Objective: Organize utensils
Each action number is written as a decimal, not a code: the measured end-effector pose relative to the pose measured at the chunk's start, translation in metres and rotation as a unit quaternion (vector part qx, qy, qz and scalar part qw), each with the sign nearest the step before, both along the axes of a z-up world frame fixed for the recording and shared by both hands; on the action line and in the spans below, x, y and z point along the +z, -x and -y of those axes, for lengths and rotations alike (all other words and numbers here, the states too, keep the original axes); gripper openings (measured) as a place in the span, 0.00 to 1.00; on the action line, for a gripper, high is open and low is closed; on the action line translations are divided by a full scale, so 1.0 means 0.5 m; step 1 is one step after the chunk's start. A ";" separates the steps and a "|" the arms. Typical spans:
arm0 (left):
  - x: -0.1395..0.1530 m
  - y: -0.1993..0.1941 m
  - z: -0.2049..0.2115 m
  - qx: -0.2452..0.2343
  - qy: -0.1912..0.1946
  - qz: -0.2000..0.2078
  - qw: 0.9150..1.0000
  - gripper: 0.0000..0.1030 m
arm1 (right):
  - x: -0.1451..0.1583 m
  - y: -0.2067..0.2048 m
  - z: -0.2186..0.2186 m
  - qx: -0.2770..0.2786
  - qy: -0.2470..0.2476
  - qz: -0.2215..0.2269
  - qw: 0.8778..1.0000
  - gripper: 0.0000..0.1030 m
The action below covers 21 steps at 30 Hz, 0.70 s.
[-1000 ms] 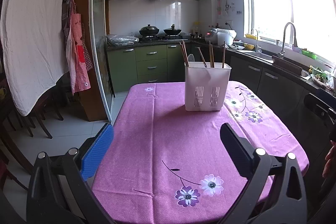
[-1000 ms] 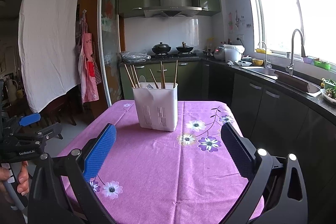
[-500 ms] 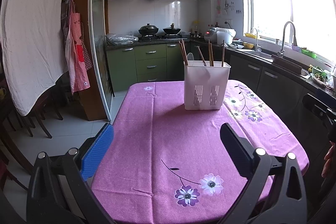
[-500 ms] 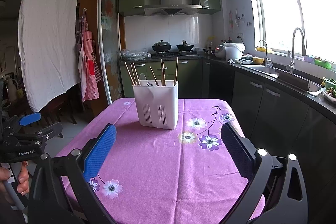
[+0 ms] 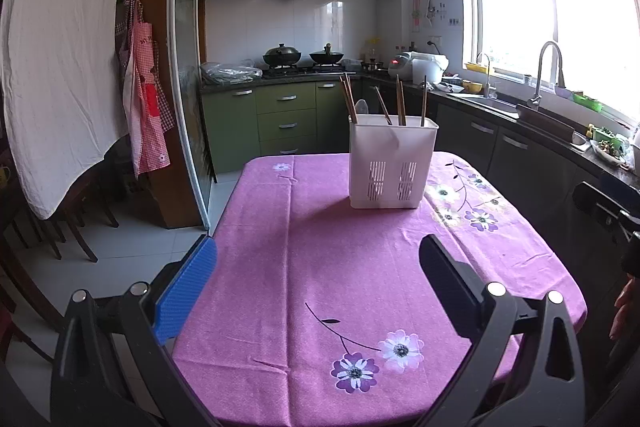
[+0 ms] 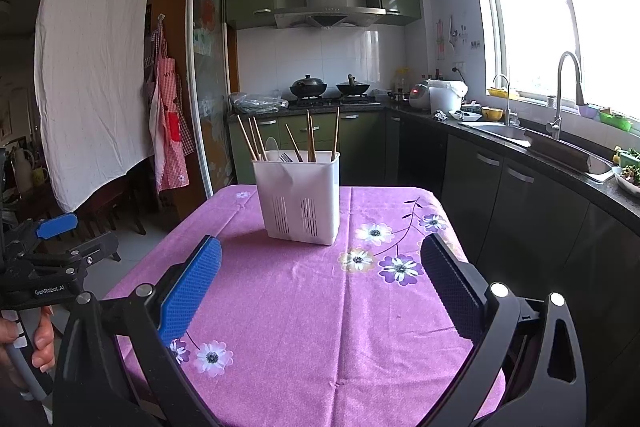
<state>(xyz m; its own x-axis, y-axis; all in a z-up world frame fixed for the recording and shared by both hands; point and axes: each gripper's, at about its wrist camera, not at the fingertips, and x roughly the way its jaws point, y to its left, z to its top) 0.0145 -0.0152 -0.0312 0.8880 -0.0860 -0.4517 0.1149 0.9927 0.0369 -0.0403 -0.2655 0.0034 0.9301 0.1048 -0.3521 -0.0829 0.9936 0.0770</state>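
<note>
A white slotted utensil holder (image 5: 393, 163) stands upright on the far half of a table with a purple flowered cloth (image 5: 344, 267). Several wooden chopsticks (image 5: 400, 101) and a pale spoon (image 5: 361, 106) stick out of it. It also shows in the right wrist view (image 6: 298, 197), where a fork (image 6: 285, 157) and chopsticks (image 6: 310, 137) show in it. My left gripper (image 5: 318, 269) is open and empty over the near part of the cloth. My right gripper (image 6: 320, 267) is open and empty, short of the holder.
The left gripper shows at the left edge of the right wrist view (image 6: 52, 251), off the table's left side. Green cabinets and a stove with pans (image 5: 302, 58) stand behind. A dark counter with sink (image 6: 500, 131) runs along the right. Chairs (image 5: 60, 223) stand at the left.
Both views have shifted only slightly; the holder sits a touch higher in the right wrist view. Both grippers stay open and empty.
</note>
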 end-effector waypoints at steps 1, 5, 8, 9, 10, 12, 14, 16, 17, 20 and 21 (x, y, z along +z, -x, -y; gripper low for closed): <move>0.000 0.000 0.000 0.000 0.000 0.000 1.000 0.93 | -0.001 0.000 0.000 0.000 0.000 -0.001 1.000 0.96; -0.005 0.001 0.006 -0.002 0.000 -0.004 1.000 0.93 | -0.002 -0.001 0.000 0.002 0.002 -0.003 1.000 0.96; -0.012 -0.005 0.011 -0.005 -0.001 -0.018 1.000 0.93 | -0.003 -0.002 -0.001 0.002 0.003 -0.006 1.000 0.96; -0.013 -0.007 0.011 -0.005 -0.001 -0.022 1.000 0.93 | -0.003 -0.002 0.000 0.002 0.002 -0.006 1.000 0.96; -0.015 -0.010 0.011 -0.004 -0.002 -0.025 1.000 0.93 | -0.003 -0.001 0.000 0.003 0.002 -0.006 1.000 0.96; -0.020 -0.016 0.015 -0.002 -0.005 -0.036 0.999 0.93 | -0.003 -0.001 0.000 0.002 0.003 -0.006 1.000 0.96; -0.023 -0.020 0.016 -0.002 -0.006 -0.044 0.999 0.93 | -0.002 -0.002 -0.001 0.003 0.003 -0.006 1.000 0.96; -0.024 -0.020 0.019 -0.003 -0.010 -0.044 0.999 0.93 | -0.003 -0.002 -0.001 0.002 0.005 -0.007 1.000 0.96; -0.025 -0.019 0.021 -0.005 -0.012 -0.043 0.999 0.93 | -0.003 -0.003 0.000 0.002 0.006 -0.008 1.000 0.96; -0.022 -0.016 0.025 -0.004 -0.017 -0.037 0.999 0.93 | -0.005 -0.005 0.002 0.003 0.006 -0.010 1.000 0.96; -0.020 -0.017 0.026 -0.005 -0.020 -0.036 0.999 0.93 | -0.005 -0.007 0.002 0.003 0.007 -0.011 1.000 0.96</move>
